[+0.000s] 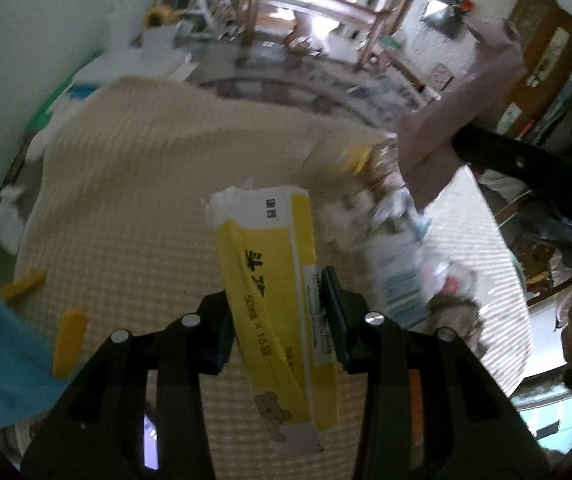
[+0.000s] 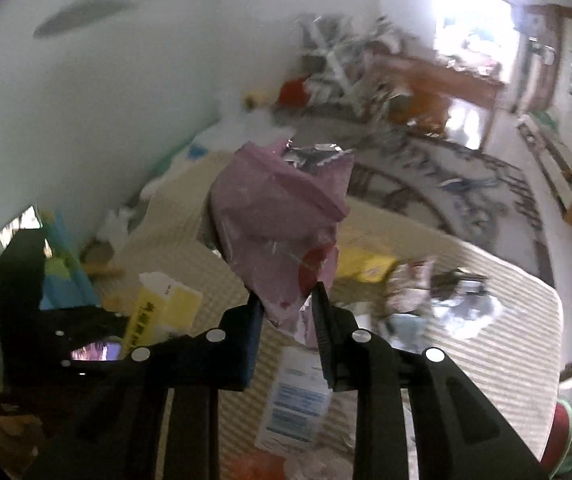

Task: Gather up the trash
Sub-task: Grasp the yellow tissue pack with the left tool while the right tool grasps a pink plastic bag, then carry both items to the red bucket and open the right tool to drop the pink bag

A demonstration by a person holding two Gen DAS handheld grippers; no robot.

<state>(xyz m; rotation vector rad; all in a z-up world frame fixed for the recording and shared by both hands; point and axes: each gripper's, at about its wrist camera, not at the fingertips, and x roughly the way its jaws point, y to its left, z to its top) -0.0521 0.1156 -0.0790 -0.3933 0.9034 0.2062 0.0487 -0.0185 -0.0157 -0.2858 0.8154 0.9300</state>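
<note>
While left gripper (image 1: 277, 300) clamps yellow carton (image 1: 275, 280) marked "50ml × 15" | right gripper (image 2: 288, 312) pinches pink wrapper (image 2: 277, 216).

White wall (image 2: 85, 92), patterned rug (image 2: 446, 184), wooden table (image 1: 310, 4), bright window (image 2: 474, 16), beige mat (image 1: 133, 184)

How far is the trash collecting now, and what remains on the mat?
Nothing looks binned yet; no bin is in view. In hand: the left gripper is shut on a yellow carton, and the right gripper is shut on a pink wrapper, both lifted off the beige mat. Left: a yellow wrapper, a white and blue packet and more blurred litter.
</note>
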